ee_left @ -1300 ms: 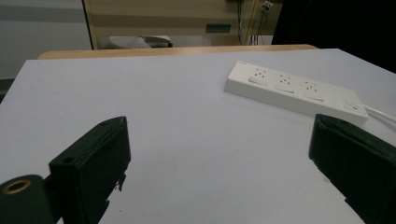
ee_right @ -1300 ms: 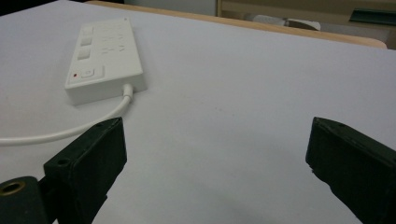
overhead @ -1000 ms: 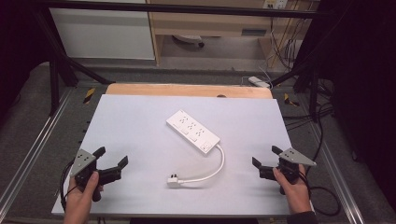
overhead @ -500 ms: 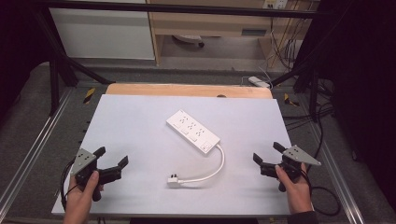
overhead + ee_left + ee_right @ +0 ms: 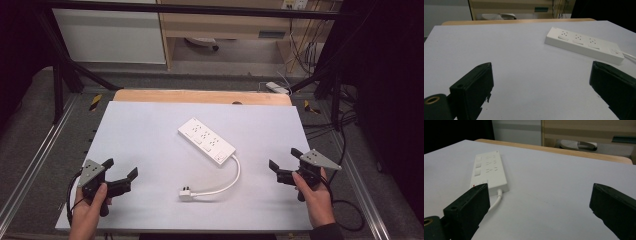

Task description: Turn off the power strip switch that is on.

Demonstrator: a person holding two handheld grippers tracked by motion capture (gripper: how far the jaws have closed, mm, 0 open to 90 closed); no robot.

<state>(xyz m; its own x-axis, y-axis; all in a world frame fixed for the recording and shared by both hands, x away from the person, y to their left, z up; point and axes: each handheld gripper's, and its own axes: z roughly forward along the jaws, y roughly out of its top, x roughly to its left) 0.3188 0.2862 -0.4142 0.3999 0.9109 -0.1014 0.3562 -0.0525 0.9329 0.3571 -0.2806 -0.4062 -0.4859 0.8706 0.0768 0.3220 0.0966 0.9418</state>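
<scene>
A pale grey counter (image 5: 150, 135) spans the frame's middle. At its centre lies a white rectangular plastic power strip (image 5: 206, 140), its cord curling to a plug (image 5: 185, 194). The left tongs (image 5: 120, 173) at lower left and right tongs (image 5: 285, 164) at lower right are spread, holding nothing.

The left hand (image 5: 89, 207) holds the left hand-held gripper (image 5: 120, 173) low at the near left, jaws wide apart. The right hand (image 5: 314, 196) holds the right hand-held gripper (image 5: 285, 159) at the near right, jaws wide apart too.
</scene>
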